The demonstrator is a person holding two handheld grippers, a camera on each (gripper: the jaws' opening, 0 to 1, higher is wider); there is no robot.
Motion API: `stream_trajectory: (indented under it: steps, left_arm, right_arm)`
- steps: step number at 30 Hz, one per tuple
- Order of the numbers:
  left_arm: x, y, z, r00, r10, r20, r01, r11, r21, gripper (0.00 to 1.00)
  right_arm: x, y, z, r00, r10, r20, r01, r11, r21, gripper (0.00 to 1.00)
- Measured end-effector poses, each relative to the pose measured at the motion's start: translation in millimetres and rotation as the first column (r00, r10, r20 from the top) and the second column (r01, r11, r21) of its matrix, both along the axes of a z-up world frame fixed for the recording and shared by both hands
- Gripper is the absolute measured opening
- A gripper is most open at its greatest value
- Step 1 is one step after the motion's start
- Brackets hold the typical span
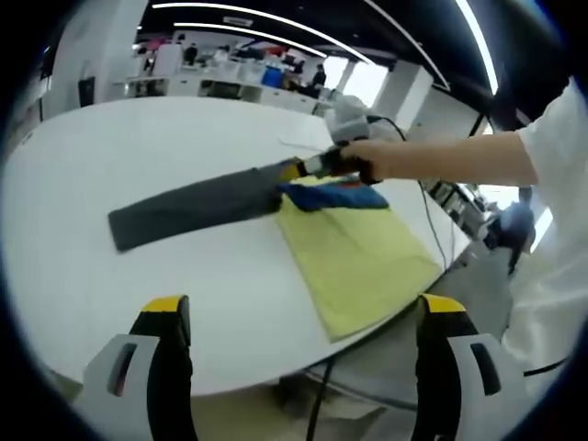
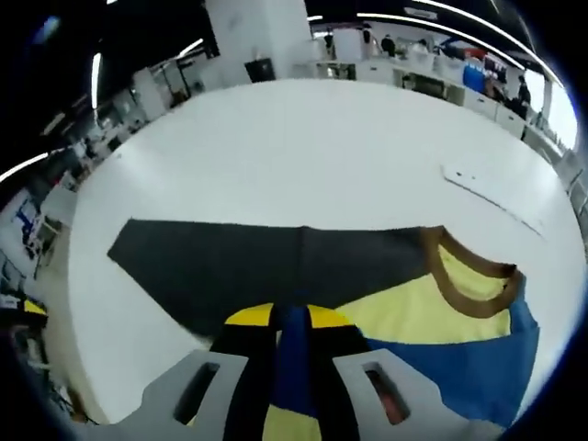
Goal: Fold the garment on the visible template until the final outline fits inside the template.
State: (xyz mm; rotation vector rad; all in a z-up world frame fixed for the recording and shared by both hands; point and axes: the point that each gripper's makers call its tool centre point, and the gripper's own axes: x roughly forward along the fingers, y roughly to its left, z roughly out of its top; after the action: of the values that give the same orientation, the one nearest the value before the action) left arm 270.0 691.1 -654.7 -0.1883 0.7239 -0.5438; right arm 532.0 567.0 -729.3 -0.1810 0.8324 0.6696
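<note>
My left gripper (image 1: 299, 317): jaws spread wide apart, nothing between them, held off the near edge of the white table (image 1: 119, 165), well short of the garment (image 1: 276, 197).

My right gripper (image 2: 290, 344): jaws clenched on a blue fold of the garment (image 2: 367, 294), which runs up between the two yellow-tipped fingers (image 2: 248, 317). In the left gripper view the same gripper (image 1: 322, 167) comes in from the right, in a person's hand (image 1: 381, 158), gripping the garment at its upper right end.

Garment: yellow body, blue patch, brown neck band, with a long dark grey part. It lies on the table. In the left gripper view the grey part (image 1: 197, 204) stretches out flat from the right gripper, down and to the left; its long axis slants that way, and its free end points to the table's left side. The yellow part (image 1: 354, 257) lies to the right of the grey, reaching to the table's near edge.

In the right gripper view the grey part (image 2: 266, 262) lies just beyond the jaws, long axis across the view; the brown neck band (image 2: 464, 276) lies to its right, with blue beneath.
</note>
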Motion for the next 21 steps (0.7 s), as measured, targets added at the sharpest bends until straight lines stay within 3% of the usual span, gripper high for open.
stream_trajectory:
  steps: [3, 6, 14, 21]
  left_arm:
    - [-0.4, -1.1, -1.3, 1.0, -0.007, -0.003, 0.007, 1.0, 0.006, 0.99]
    - [0.6, -3.3, -1.2, 1.0, -0.014, -0.004, 0.014, 1.0, 0.005, 0.99]
    - [1.5, -6.6, -2.2, 0.999, -0.035, -0.009, 0.035, 0.999, 0.014, 0.99]
    - [0.8, -6.5, -3.3, 0.999, -0.042, -0.015, 0.043, 0.999, 0.02, 0.99]
  right_arm:
    - [-23.0, -4.9, 1.2, 0.996, 0.077, 0.049, -0.074, 0.996, -0.05, 0.14]
    - [-29.1, -8.1, -7.0, 0.984, 0.158, 0.082, -0.149, 0.983, -0.107, 0.15]
    - [-60.2, -16.5, -25.2, 0.981, 0.183, 0.07, -0.173, 0.976, -0.136, 0.18]
    - [-61.4, -24.8, -33.5, 0.981, 0.175, 0.078, -0.162, 0.976, -0.148, 0.17]
